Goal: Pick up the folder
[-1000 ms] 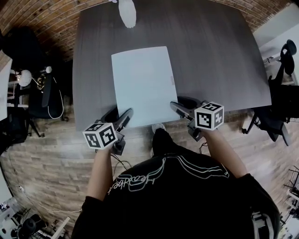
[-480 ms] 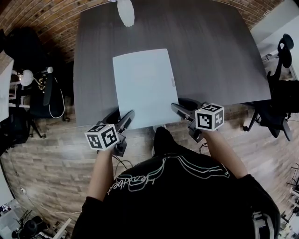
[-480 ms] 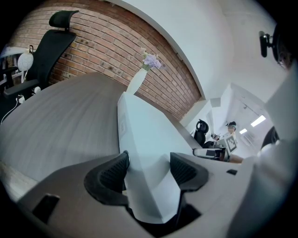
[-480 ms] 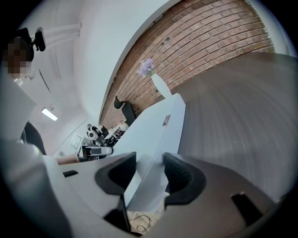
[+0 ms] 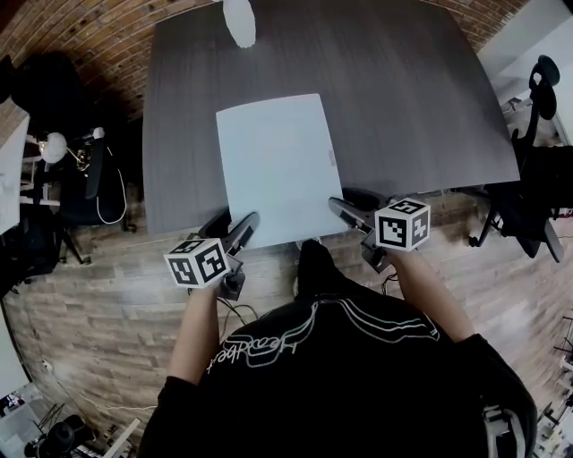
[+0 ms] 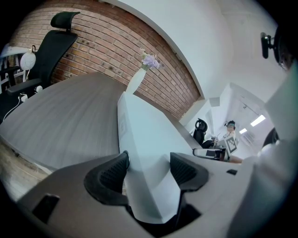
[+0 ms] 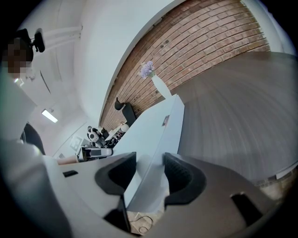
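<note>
A pale blue folder [image 5: 273, 165] lies on the dark grey table [image 5: 403, 107], and its near edge hangs over the table's front edge. My left gripper [image 5: 235, 224] is shut on the near left corner, my right gripper [image 5: 345, 201] on the near right corner. In the left gripper view the folder [image 6: 149, 139] fills the gap between the pads of the left gripper [image 6: 148, 167]. The right gripper view shows the folder [image 7: 156, 135] running between the pads of the right gripper [image 7: 149, 172] in the same way.
A white vase with purple flowers [image 5: 239, 22] stands at the table's far edge, beyond the folder. Office chairs stand to the left [image 5: 89, 183] and to the right [image 5: 546, 98] of the table. I stand on a wooden floor [image 5: 107, 304] at the front edge.
Both grippers have drawn back toward me with the folder between their jaws. The folder has slid nearer, away from the vase and further over the front edge.
</note>
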### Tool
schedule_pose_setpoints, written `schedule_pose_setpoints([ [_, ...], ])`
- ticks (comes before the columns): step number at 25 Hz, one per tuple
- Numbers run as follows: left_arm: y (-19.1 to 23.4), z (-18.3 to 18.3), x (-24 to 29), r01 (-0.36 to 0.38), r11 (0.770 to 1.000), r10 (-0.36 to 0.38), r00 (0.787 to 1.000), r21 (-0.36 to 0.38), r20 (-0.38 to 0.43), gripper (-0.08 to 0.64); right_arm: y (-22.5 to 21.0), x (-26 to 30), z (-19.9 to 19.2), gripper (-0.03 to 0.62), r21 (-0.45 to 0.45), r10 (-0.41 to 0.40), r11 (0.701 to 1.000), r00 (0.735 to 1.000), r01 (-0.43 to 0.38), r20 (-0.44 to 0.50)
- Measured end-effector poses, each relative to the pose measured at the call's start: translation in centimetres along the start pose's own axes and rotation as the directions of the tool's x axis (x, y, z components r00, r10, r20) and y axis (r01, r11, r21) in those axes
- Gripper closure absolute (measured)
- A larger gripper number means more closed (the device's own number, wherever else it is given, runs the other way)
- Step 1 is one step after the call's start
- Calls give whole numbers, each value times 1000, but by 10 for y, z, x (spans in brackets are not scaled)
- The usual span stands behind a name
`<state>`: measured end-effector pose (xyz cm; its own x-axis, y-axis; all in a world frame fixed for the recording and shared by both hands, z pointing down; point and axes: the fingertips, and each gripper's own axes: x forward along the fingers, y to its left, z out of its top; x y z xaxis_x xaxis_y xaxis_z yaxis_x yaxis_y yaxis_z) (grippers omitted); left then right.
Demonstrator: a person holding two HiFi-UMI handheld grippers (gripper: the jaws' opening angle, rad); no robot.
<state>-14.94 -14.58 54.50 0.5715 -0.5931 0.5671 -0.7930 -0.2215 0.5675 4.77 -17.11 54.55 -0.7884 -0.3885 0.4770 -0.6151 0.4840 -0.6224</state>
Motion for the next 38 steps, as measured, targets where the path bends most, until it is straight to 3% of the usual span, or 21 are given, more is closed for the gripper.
schedule_pose_setpoints([
  [15, -13, -25, -15, -5, 1000, 5, 1000, -5, 24, 270, 10, -17, -22, 420, -3, -21, 1000, 1000, 21, 20],
  [22, -15, -23, -18, 32, 999, -31, 999, -32, 39, 270, 13, -18, -21, 419, -6, -5, 1000, 999, 5, 38],
  [26, -13, -24, -21, 55, 997, -53, 998, -53, 44, 256, 18, -16, -27, 362, -33, 17, 999, 1000, -17, 21],
  [31, -14, -36, -26, 124, 991, -124, 992, -53, 7, 205, 17, -15, -37, 323, 72, 80, 994, 997, -81, 11],
  [38, -20, -53, -23, 219, 970, -222, 975, -106, -17, 169, 18, -14, -56, 279, 158, 182, 971, 983, -177, -21],
])
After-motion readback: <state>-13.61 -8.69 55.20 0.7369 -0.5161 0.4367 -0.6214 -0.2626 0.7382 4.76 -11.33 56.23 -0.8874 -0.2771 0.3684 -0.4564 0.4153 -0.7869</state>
